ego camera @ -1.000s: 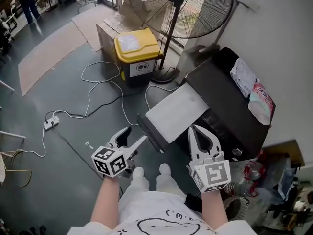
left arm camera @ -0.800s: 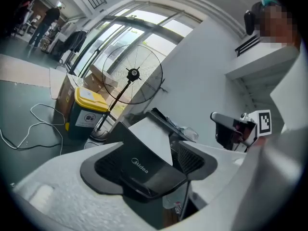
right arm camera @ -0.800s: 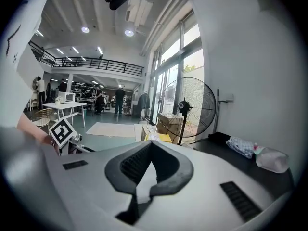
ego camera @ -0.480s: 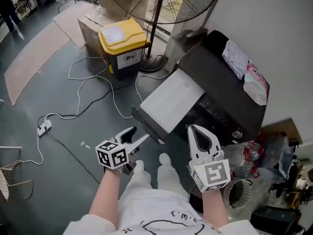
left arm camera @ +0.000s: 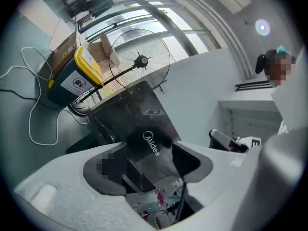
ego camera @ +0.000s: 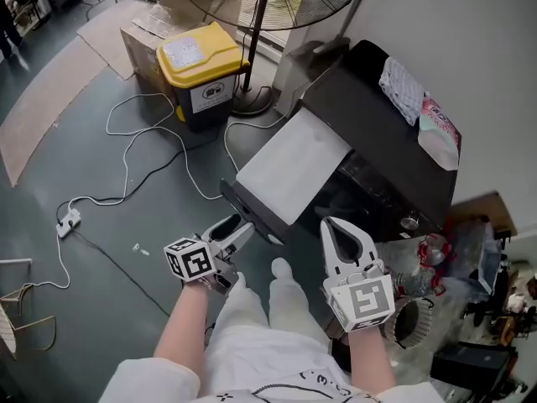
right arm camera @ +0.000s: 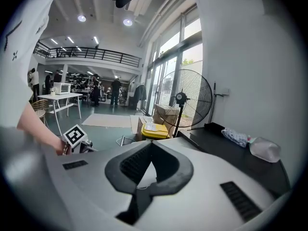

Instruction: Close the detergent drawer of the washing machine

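Washing machine [ego camera: 377, 133] just ahead of right gripper [ego camera: 329, 223], drawer [ego camera: 289, 170] sticking out ahead-left of it. Cloth [ego camera: 401, 86] and bag [ego camera: 438, 137] on machine top. Bin [ego camera: 197, 65] and fan [ego camera: 257, 36] farther ahead-left. Cables [ego camera: 126, 154] on floor [ego camera: 101, 292], far left.

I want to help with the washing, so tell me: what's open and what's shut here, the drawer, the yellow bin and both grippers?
drawer: open, pulled out from the front of the washing machine.
yellow bin: lid shut.
left gripper: open, jaws have just been closing a little, nothing between them.
right gripper: shut, empty.
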Demonstrator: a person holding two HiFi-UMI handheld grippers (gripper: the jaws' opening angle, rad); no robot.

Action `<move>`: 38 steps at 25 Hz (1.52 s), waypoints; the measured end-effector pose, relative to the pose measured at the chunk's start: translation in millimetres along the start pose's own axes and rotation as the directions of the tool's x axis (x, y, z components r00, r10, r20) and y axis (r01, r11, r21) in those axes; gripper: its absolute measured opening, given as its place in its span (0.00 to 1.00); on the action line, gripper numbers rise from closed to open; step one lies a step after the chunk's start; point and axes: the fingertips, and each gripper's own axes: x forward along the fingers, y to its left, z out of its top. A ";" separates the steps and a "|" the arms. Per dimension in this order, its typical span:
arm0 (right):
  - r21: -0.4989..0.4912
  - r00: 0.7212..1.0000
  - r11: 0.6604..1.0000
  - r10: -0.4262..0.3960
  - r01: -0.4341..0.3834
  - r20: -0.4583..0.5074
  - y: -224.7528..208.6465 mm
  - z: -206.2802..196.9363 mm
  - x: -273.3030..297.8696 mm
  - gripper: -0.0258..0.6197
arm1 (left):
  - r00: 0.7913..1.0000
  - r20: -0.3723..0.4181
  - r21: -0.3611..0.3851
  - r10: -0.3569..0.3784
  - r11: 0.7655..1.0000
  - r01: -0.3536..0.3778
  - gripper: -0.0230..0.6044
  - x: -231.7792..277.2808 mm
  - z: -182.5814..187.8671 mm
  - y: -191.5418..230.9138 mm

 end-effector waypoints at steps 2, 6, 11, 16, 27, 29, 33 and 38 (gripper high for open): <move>-0.004 1.000 1.000 -0.012 0.012 -0.017 -1.2 -3.8 1.1 0.04 | 0.999 0.034 -0.043 -0.029 0.999 0.030 0.49 0.5 -1.0 4.6; -0.008 1.000 1.000 -0.007 0.007 -0.025 -1.0 -14.0 2.7 0.04 | 0.993 0.090 -0.132 -0.079 0.987 0.091 0.56 1.4 -3.6 13.1; -0.025 0.999 1.000 -0.010 0.009 -0.036 1.1 -14.1 6.2 0.04 | 0.977 0.147 -0.240 -0.157 0.952 0.189 0.58 6.7 -4.3 14.2; -0.026 0.999 1.000 0.001 -0.002 -0.042 6.1 -18.2 8.2 0.04 | 0.944 0.248 -0.347 -0.218 0.890 0.297 0.59 13.1 3.8 17.1; 0.022 0.998 1.000 -0.004 0.006 -0.069 4.9 -27.5 3.6 0.04 | 0.918 0.287 -0.401 -0.273 0.837 0.374 0.59 18.6 9.5 4.9; 0.029 0.998 1.000 0.001 0.001 -0.061 0.7 -25.3 6.6 0.04 | 0.926 0.255 -0.403 -0.279 0.840 0.364 0.59 23.2 7.2 0.7; 0.044 0.999 0.999 0.008 -0.006 -0.041 -8.5 -21.8 10.9 0.04 | 0.939 0.221 -0.414 -0.265 0.846 0.336 0.59 29.3 -0.1 -7.0; 0.073 1.000 0.997 -0.008 0.010 -0.021 -24.2 -12.3 16.0 0.04 | 0.943 0.240 -0.420 -0.231 0.851 0.315 0.59 27.7 3.9 -12.3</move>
